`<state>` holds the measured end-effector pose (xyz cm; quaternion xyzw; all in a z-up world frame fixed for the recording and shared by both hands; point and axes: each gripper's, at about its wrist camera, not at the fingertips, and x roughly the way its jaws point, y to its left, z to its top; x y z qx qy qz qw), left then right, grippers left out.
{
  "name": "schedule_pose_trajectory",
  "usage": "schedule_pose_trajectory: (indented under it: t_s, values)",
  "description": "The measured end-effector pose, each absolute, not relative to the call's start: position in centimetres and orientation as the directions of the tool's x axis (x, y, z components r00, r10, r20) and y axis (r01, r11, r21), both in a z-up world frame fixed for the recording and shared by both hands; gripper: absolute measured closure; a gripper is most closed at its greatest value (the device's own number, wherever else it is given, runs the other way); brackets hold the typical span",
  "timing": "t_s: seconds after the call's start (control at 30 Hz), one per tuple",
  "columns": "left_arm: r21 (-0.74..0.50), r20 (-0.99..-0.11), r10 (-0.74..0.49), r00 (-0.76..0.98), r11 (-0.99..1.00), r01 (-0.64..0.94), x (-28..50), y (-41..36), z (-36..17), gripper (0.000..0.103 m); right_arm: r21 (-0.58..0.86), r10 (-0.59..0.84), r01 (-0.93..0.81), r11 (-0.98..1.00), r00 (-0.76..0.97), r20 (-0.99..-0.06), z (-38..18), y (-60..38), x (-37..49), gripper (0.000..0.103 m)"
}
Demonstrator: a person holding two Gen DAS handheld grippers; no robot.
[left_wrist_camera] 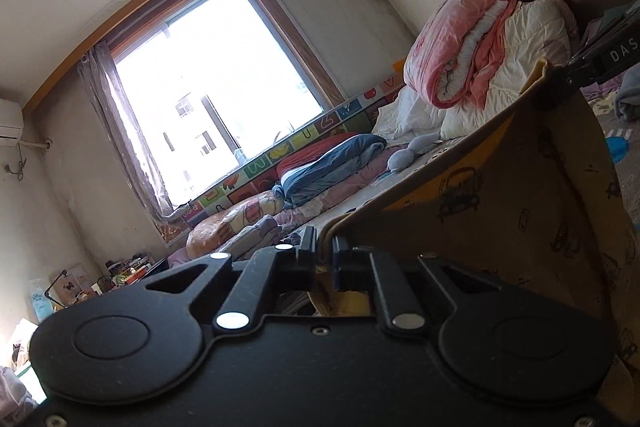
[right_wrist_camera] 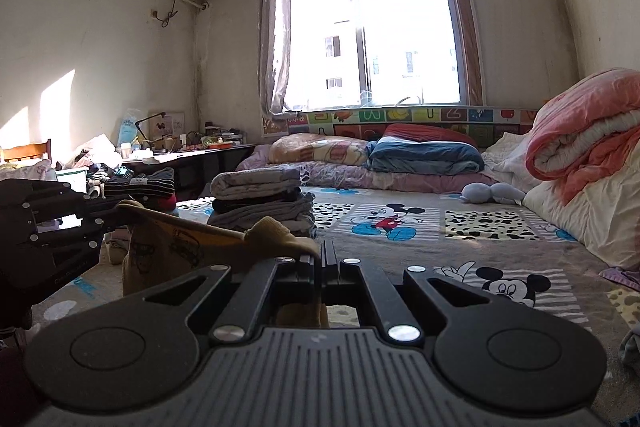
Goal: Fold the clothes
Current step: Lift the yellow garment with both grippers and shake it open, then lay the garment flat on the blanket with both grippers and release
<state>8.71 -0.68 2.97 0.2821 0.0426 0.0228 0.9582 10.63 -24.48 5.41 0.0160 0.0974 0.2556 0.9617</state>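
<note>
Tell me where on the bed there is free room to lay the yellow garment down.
Free: the Mickey blanket between the folded stack and the white quilt. Crowded: the window side with pillows, and the desk on the left.

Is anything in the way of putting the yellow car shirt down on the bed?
Nothing visible: both grippers, left and right, hold the yellow garment over a bare patch of the cartoon bedsheet; the folded stack sits farther back.
</note>
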Motion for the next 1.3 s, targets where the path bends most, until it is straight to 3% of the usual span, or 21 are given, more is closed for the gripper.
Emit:
schedule_pose_trajectory:
  t_s: [0.7,1.03,1.1,1.17,1.23,1.3]
  values:
    - [0.536,-0.342,0.077,0.937,0.835,0.127,26.4,2.8,-4.6,0.096,0.2,0.478,-0.439,0.876,0.728,-0.492,-3.0,-21.1,31.8,0.098]
    - [0.357,-0.562,0.005,0.827,0.903,0.238,32.7,4.9,-7.5,0.094,0.308,0.501,-0.402,0.862,0.591,-0.632,-6.9,-20.3,38.9,0.098]
    - [0.283,-0.626,-0.03,0.779,0.922,0.263,33.8,5.6,-7.9,0.091,0.342,0.513,-0.386,0.857,0.563,-0.648,-7.6,-20.5,40.1,0.095]
    - [0.201,-0.658,-0.056,0.751,0.948,0.247,34.8,6.7,-7.9,0.083,0.406,0.536,-0.35,0.844,0.548,-0.642,-8.3,-21.3,41.1,0.086]
    - [0.112,-0.68,-0.068,0.73,0.974,0.195,35.8,8.2,-7.6,0.053,0.469,0.56,-0.311,0.826,0.534,-0.633,-8.9,-22.2,42.0,0.076]
    - [-0.021,-0.7,-0.112,0.705,0.99,0.136,36.8,10.2,-7.6,0.048,0.514,0.572,-0.273,0.813,0.54,-0.618,-9.2,-23.1,42.5,0.07]
